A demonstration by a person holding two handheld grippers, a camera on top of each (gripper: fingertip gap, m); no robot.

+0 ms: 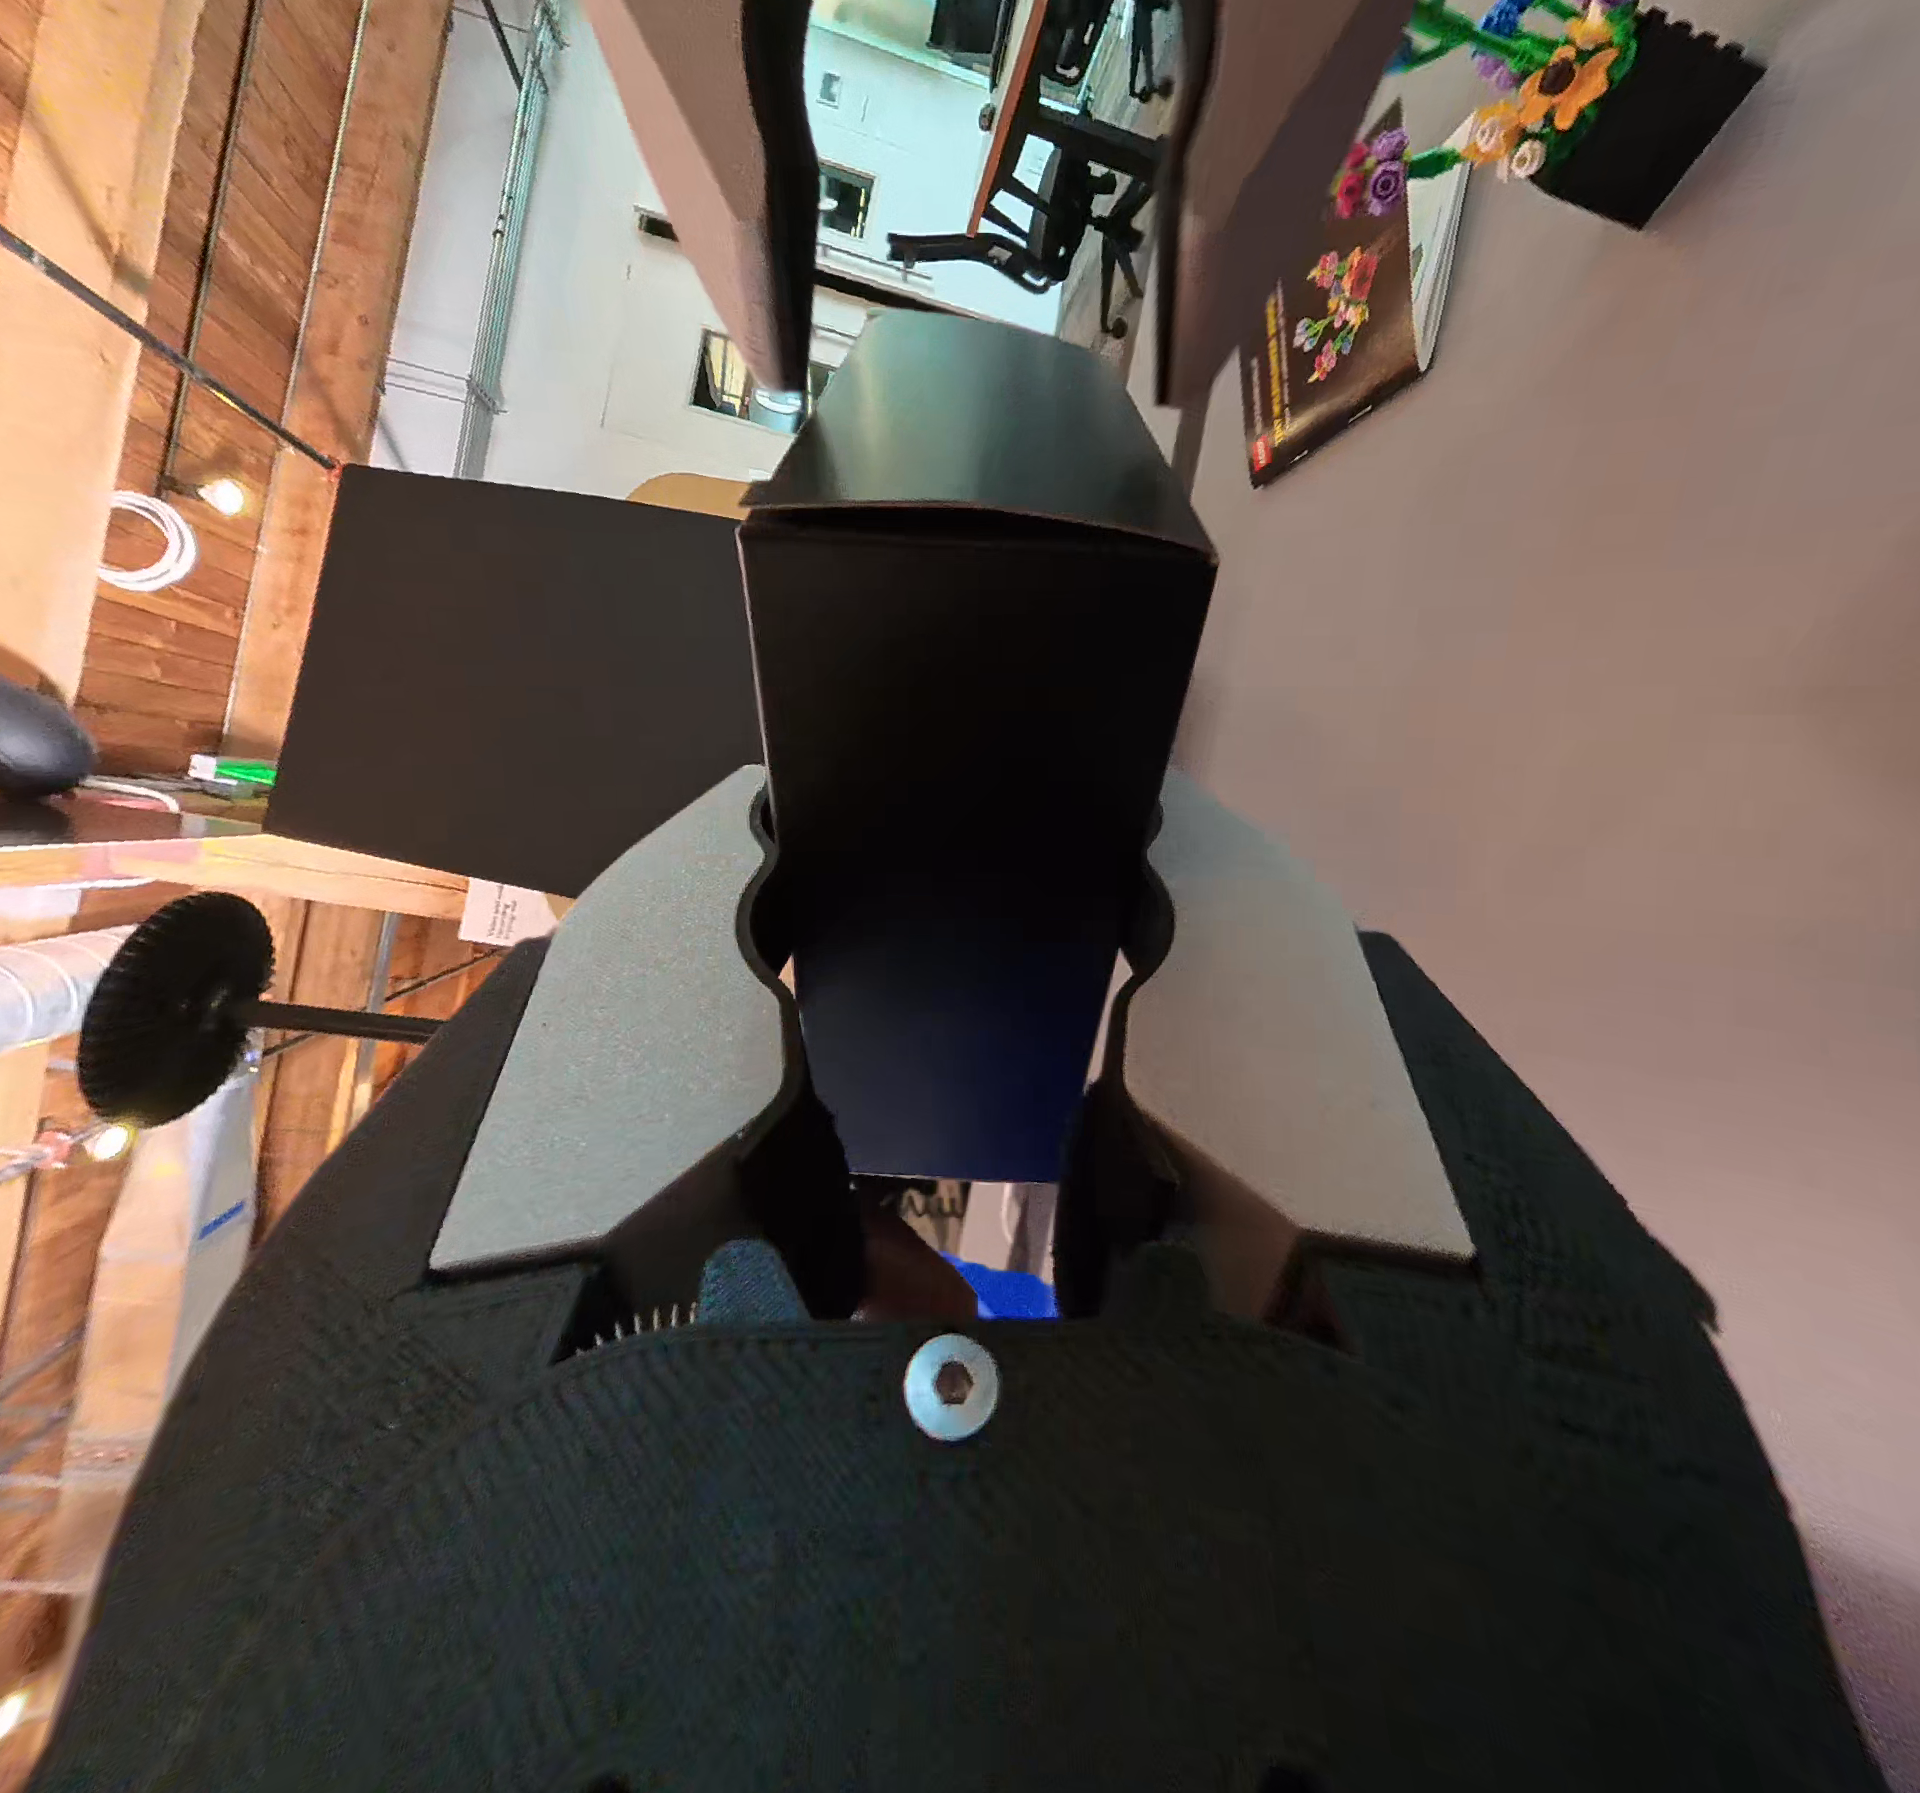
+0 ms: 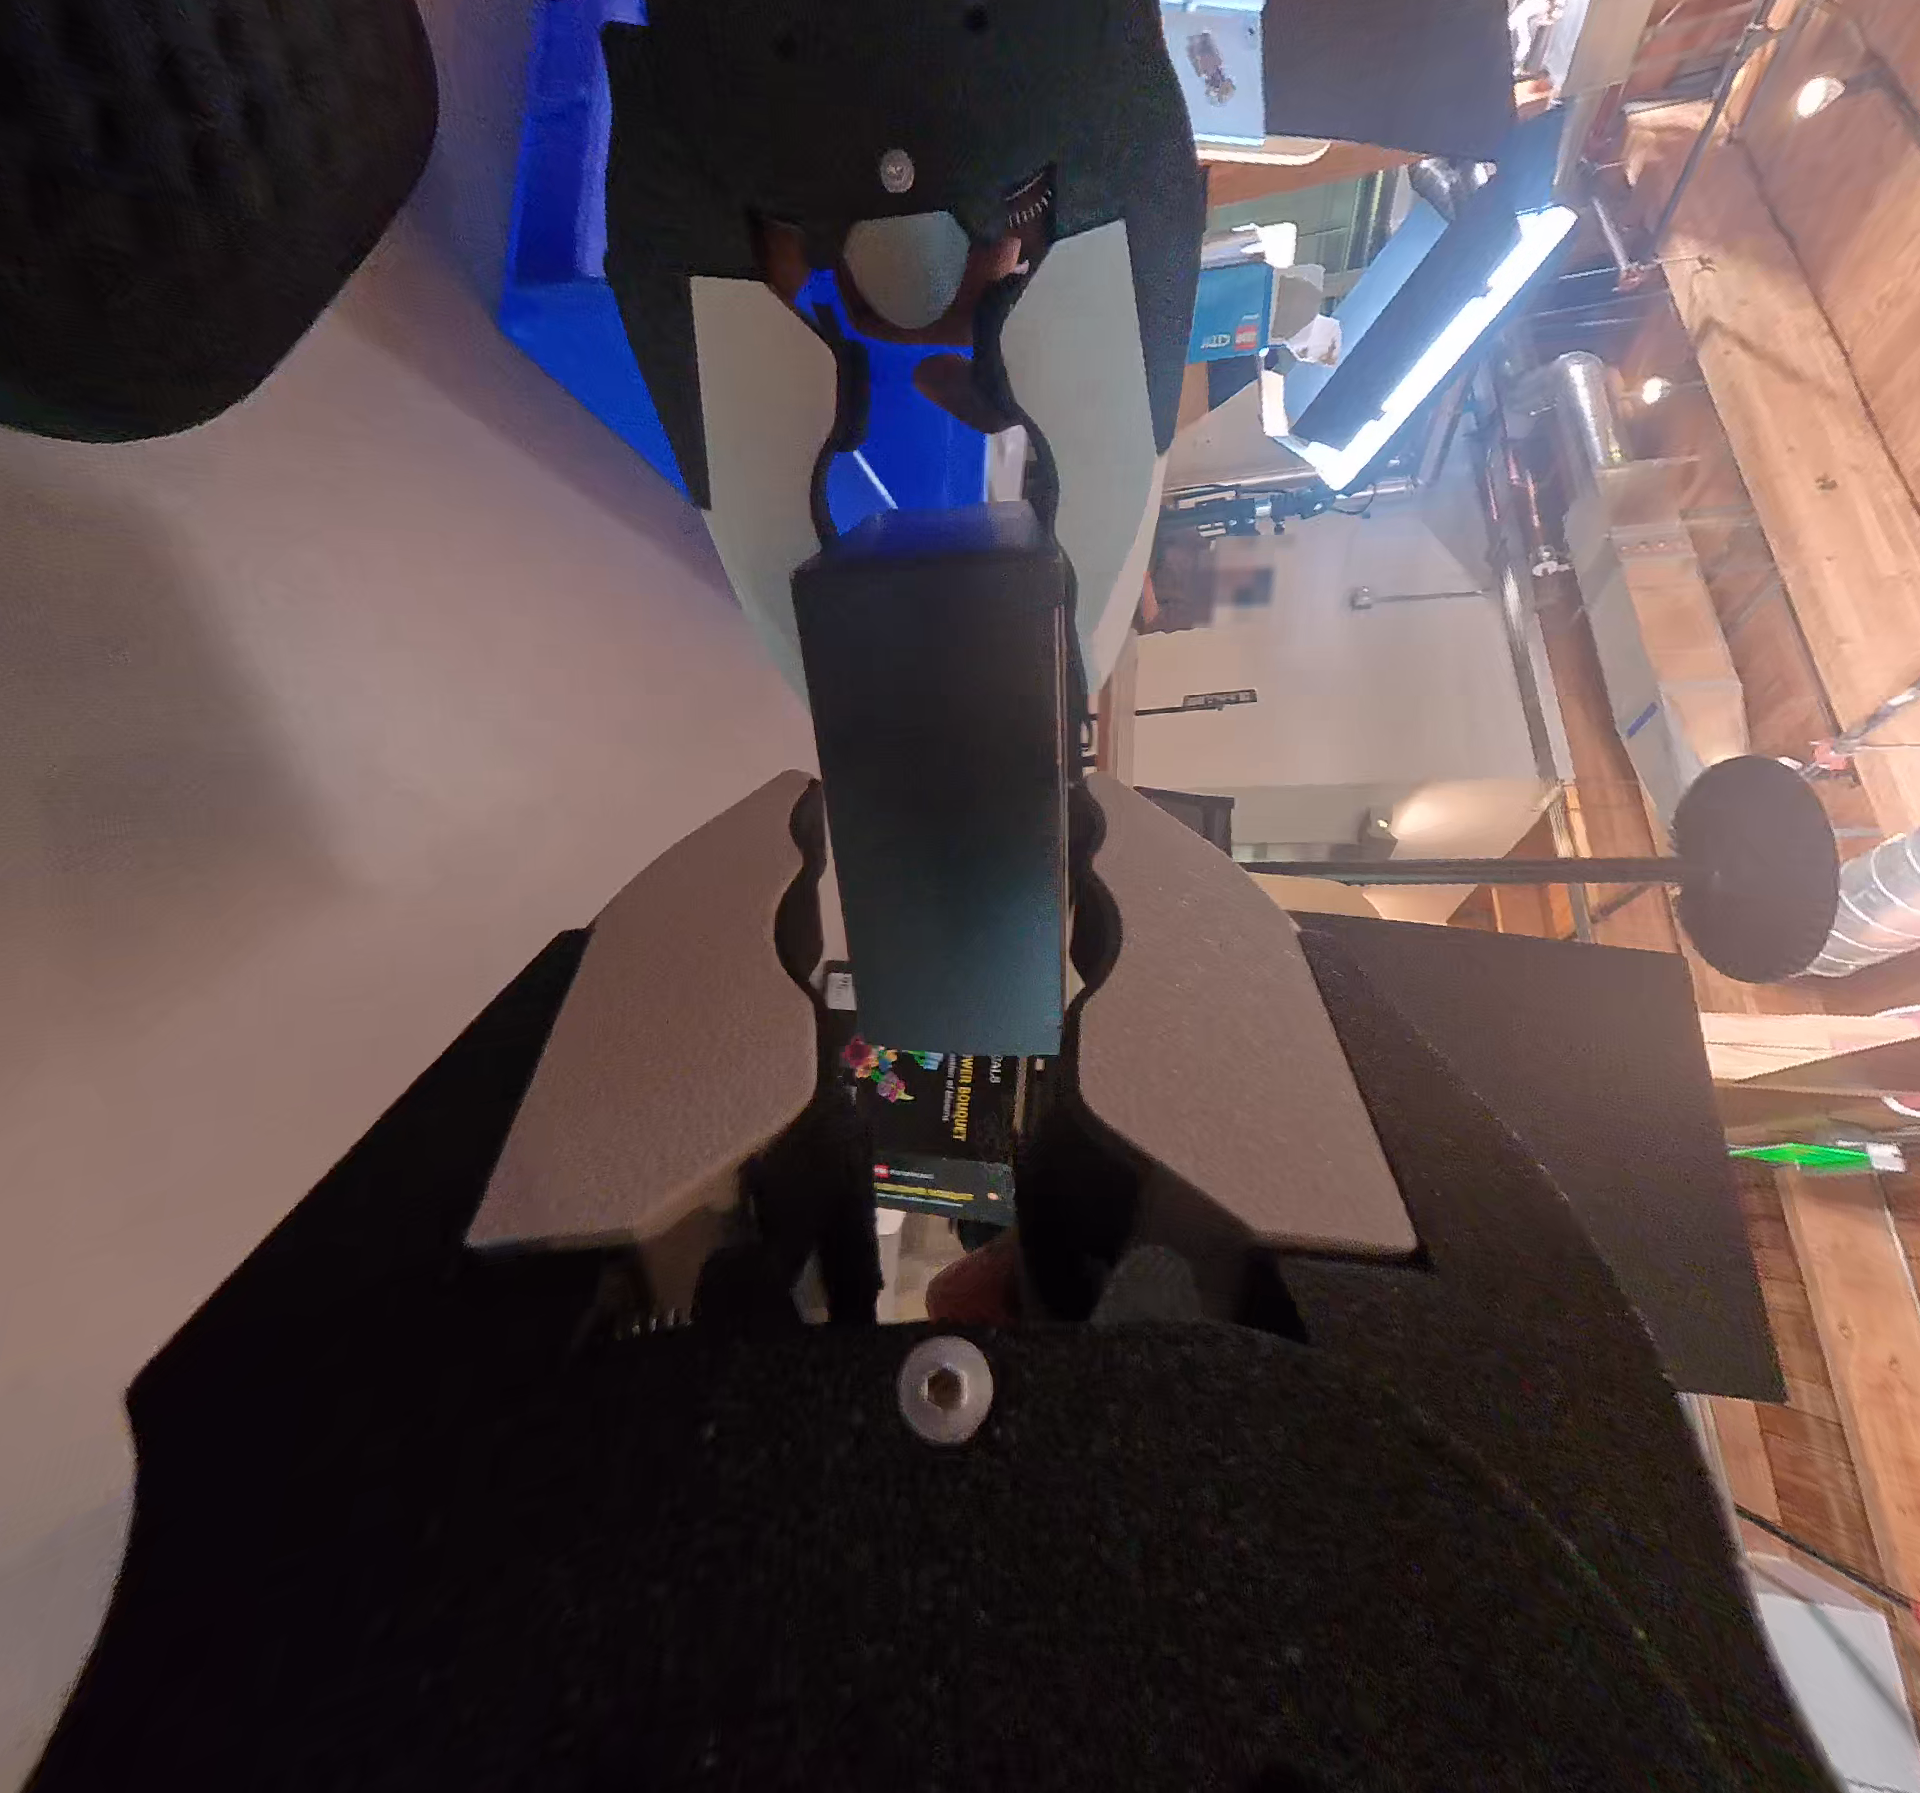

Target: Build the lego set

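Above grey table (image 1: 1558, 808), both grippers clamp one closed black box (image 1: 977, 704).

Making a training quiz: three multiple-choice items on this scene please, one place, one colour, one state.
1. The booklet lies: A in the tongs; B on the table by the flower model; C on a chair.
2. The held box is: A white; B red; C black.
3. The left tongs are: A shut on the box; B open, empty; C holding a flower.
Key: B, it lies flat beside the model; C, every visible face is black; A, both fingers press its sides.
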